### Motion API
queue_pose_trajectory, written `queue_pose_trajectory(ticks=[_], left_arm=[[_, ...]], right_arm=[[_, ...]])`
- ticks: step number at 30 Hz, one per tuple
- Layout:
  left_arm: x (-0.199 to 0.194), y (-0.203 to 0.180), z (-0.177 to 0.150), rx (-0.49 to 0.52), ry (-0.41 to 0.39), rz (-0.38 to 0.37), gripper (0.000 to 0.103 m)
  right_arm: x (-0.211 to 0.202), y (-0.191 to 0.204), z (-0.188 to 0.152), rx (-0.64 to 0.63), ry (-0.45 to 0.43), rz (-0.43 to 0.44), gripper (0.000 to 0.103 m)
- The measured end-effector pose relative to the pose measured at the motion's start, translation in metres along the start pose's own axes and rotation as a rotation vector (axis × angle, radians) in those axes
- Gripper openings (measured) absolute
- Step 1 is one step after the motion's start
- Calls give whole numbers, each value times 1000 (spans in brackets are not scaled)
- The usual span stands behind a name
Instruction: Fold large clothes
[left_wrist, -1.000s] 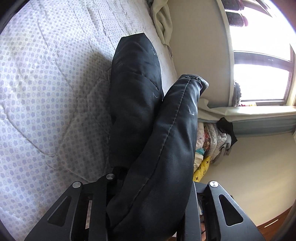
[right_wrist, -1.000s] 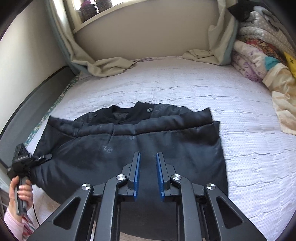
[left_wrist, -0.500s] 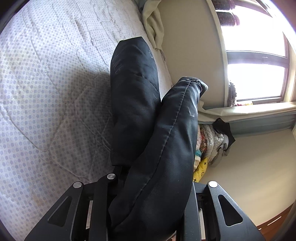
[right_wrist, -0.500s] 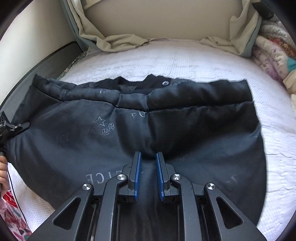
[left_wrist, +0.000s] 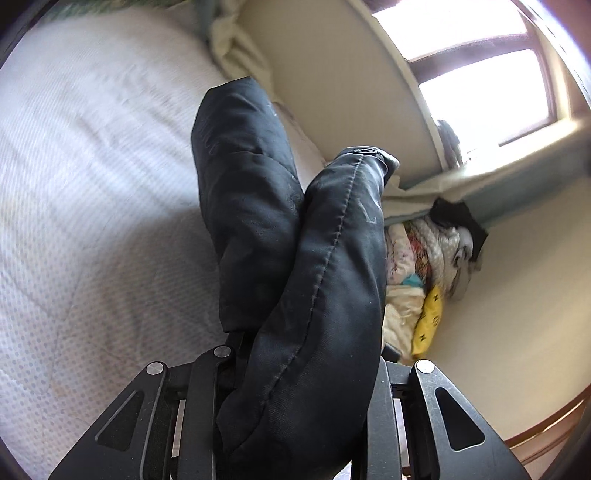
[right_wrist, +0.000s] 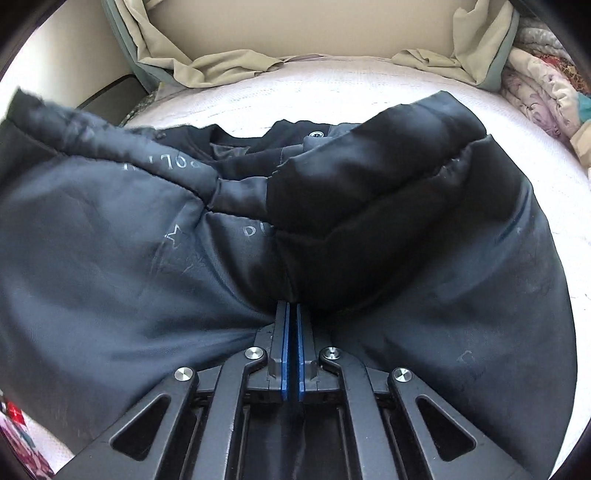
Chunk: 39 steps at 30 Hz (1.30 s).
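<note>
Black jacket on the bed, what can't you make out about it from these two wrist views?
- Left wrist: the left gripper fingertips, buried under the black jacket.
- Left wrist: the bed pattern, motion-blurred.
- Right wrist: the jacket's lettering, faint and creased.
- Right wrist: the hem near the right gripper, cut off by the frame edge.

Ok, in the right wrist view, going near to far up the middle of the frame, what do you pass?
Right gripper, its blue pads pinched on fabric → black padded jacket bunched up → jacket's snap button → white quilted bed cover → beige curtain heaped at the bed's far edge → cream wall.
</note>
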<state>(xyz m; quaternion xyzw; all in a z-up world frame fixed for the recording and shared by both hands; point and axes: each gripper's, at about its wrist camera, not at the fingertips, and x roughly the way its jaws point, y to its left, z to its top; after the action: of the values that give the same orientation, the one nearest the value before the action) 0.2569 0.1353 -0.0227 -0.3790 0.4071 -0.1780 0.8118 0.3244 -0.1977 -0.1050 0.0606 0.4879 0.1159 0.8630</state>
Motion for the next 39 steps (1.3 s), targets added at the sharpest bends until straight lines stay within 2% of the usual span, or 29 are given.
queue_pose_trajectory(ticks=[7, 14, 20, 25, 31, 35, 36, 38, 39], left_arm=[[12, -69, -11, 172, -9, 50, 29], [47, -123, -26, 288, 23, 114, 29], [106, -189, -57, 446, 93, 205, 30], [146, -213, -80, 507, 140, 257, 31], [168, -226, -87, 522, 138, 299, 32], [178, -225, -89, 516, 163, 304, 33], [179, -224, -89, 519, 169, 304, 33], [185, -223, -93, 529, 181, 306, 34], [187, -223, -96, 534, 183, 307, 34]], right_arm=[[5, -4, -2, 34, -2, 8, 0], [7, -24, -1, 138, 22, 99, 0], [11, -44, -1, 247, 46, 204, 0], [15, -62, -2, 330, 73, 289, 0], [16, -90, -2, 463, 142, 418, 0], [-11, -120, 4, 539, 184, 460, 0], [-23, -129, 5, 550, 168, 458, 3], [-48, -150, 5, 579, 119, 454, 31], [-65, -164, 2, 606, 88, 459, 36]])
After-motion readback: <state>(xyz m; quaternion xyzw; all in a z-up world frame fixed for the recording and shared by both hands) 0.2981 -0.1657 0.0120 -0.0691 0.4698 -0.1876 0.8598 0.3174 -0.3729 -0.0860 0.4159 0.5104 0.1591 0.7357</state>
